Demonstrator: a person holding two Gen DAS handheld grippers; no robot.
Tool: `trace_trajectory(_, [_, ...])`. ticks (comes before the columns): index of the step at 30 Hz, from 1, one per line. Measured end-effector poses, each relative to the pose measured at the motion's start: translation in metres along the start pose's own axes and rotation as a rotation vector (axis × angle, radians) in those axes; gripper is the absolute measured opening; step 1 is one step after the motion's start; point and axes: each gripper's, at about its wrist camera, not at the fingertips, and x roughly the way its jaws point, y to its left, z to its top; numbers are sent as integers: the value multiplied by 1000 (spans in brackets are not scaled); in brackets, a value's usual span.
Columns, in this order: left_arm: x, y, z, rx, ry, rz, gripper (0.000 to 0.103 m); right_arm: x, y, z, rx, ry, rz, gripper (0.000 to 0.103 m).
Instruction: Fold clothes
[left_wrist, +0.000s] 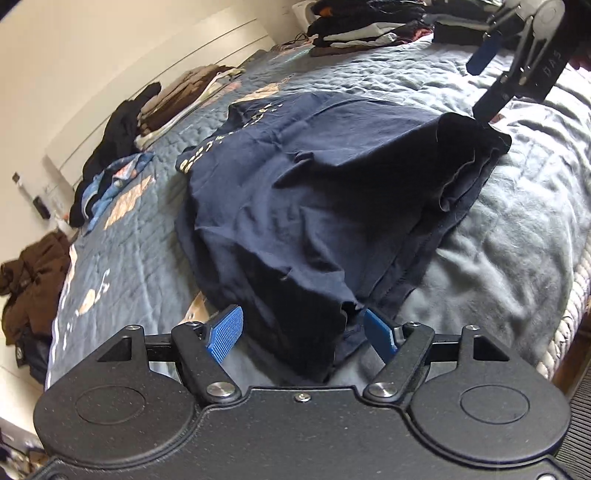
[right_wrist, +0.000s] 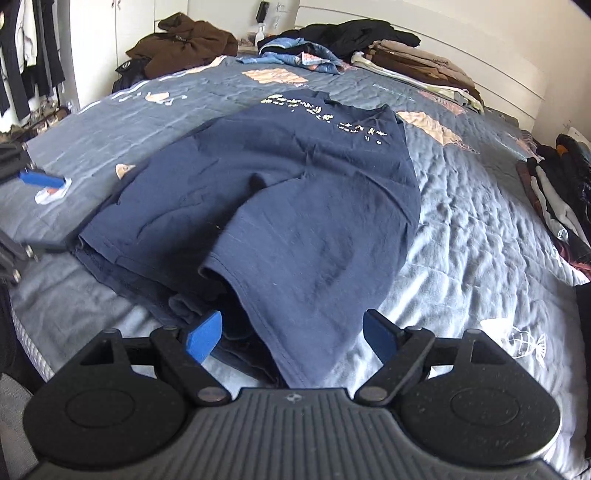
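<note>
- Bedroom clutter frames the scene: a quilted blue bed (right_wrist: 480, 206) carries the work, with a brown garment heap (right_wrist: 184, 44) at the upper left of the right wrist view and a folded brown-and-beige stack (right_wrist: 417, 62) at the upper right by the headboard.
- At the left edge of that view the left gripper (right_wrist: 33, 214) shows at the shirt's corner; in its own view (left_wrist: 301, 328) its 2 blue pads stand wide apart with dark cloth lying between them, not pinched.
- Centre frame lies the navy T-shirt (right_wrist: 295, 184), spread on the bed with its pale print toward the headboard and 1 side panel doubled over the body, so it looks part folded.
- Lower centre, the right gripper (right_wrist: 293, 332) is spread wide too, the hemmed edge of the doubled panel draped between its pads and gripped by neither.
- Judged by its wrinkles and droop, the shirt is light, limp cotton: nothing fragile, but it will sag and bunch if lifted by 1 point.
- Best hold seems to be the stitched hem or seam at 2 well-separated corners, pinching all layers so the lower one is not dragged loose.
</note>
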Motion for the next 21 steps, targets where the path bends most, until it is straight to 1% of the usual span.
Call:
trace_trajectory(2, [8, 0, 6, -15, 3, -22, 71, 2, 0, 1, 17, -2, -1, 83])
trace_trajectory(3, [13, 1, 5, -11, 23, -13, 62, 3, 1, 2, 25, -2, -1, 83])
trace_trajectory(4, [18, 2, 5, -5, 44, -3, 44, 4, 1, 3, 33, -3, -2, 83])
trace_trajectory(5, [23, 3, 4, 0, 65, 6, 32, 5, 0, 3, 38, -4, -8, 83])
trace_trajectory(6, [28, 4, 4, 5, 86, 16, 15, 5, -1, 4, 44, -4, -14, 83])
trace_trajectory(7, [27, 13, 1, -26, 87, 30, 13, 6, -3, 4, 49, -1, -19, 83])
trace_trajectory(9, [16, 35, -5, -105, 62, 56, 9, 8, -7, 4, 60, 4, -30, 83])
trace_trajectory(13, [-6, 72, -25, -160, 60, 126, 5, 12, -15, 4, 83, 15, -51, 83])
trace_trajectory(14, [-9, 83, -31, -191, 69, 137, 5, 13, -17, 4, 88, 16, -53, 83])
trace_trajectory(19, [-21, 105, -39, -286, 87, 85, 6, 13, -16, 5, 86, 16, -48, 83])
trace_trajectory(20, [-23, 99, -35, -273, 81, 58, 6, 13, -14, 6, 83, 14, -46, 83])
trace_trajectory(21, [-25, 93, -31, -258, 74, 31, 13, 12, -12, 6, 80, 11, -43, 83])
